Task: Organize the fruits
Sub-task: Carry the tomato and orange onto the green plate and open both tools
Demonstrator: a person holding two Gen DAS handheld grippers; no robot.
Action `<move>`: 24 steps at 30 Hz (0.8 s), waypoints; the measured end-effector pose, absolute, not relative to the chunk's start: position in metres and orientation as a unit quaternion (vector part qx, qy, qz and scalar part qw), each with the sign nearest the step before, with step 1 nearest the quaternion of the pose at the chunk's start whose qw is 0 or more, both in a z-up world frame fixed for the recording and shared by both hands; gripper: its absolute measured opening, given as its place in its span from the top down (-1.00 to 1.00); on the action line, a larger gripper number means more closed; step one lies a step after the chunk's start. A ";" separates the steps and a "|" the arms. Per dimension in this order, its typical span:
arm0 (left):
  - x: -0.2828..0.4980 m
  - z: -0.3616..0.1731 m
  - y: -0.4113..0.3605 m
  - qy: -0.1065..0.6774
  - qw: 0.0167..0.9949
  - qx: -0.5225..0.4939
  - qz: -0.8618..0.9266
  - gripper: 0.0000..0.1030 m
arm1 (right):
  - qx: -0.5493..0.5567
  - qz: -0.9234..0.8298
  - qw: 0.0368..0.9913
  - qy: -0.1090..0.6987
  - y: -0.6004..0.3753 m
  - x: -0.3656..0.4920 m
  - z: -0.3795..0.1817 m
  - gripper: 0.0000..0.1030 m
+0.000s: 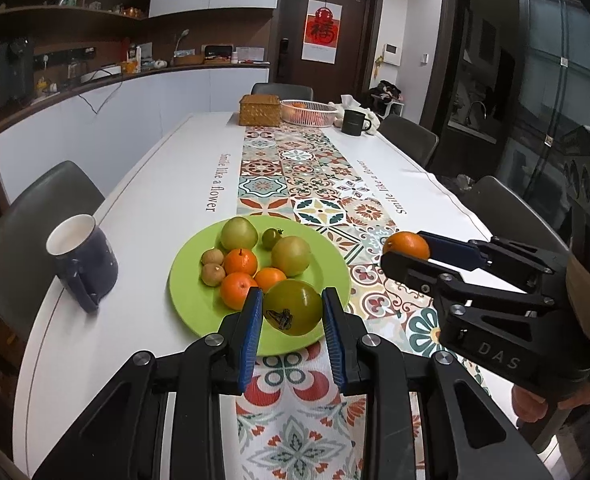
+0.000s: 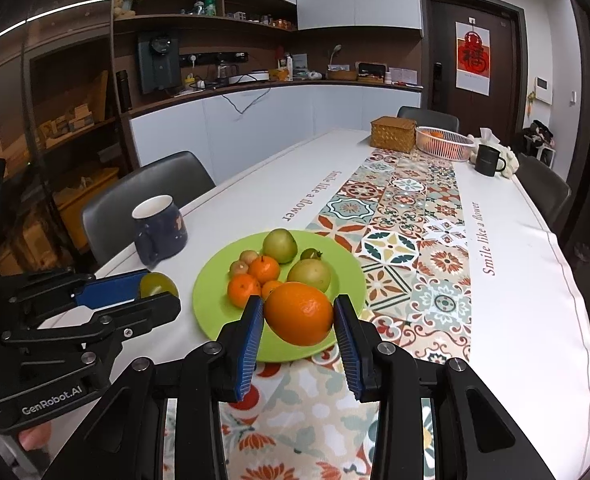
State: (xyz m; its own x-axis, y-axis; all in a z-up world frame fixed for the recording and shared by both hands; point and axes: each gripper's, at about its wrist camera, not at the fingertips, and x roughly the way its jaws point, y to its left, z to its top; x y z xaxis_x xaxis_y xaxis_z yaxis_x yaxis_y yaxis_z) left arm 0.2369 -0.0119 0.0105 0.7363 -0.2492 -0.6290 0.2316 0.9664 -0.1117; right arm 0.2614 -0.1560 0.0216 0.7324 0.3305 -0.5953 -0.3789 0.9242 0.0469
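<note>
Fruit sits pinched in both grippers above the table's near edge, since we carry a green tomato (image 1: 293, 307) left (image 1: 293, 314) and an orange (image 2: 299, 313) right (image 2: 299, 316) toward the green plate (image 1: 199, 304).

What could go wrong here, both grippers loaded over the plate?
1. The left gripper pinches a round green tomato only at its sides; it might slip and roll.
2. The plate is crowded, so the orange in the right gripper may knock the tangerines.
</note>
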 end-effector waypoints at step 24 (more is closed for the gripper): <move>0.308 -0.052 -0.014 0.408 0.904 0.008 -0.127 0.42 | -0.028 0.190 0.899 0.393 -0.141 0.343 -0.045 0.28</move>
State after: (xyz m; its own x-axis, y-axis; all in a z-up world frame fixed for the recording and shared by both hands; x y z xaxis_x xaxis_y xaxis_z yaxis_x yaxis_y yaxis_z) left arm 0.3077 -0.0137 -0.0518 0.6355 -0.2223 -0.7394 0.2356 0.9678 -0.0885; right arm 0.3434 -0.1412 -0.0448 0.6191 0.3196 -0.7173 -0.3638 0.9263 0.0987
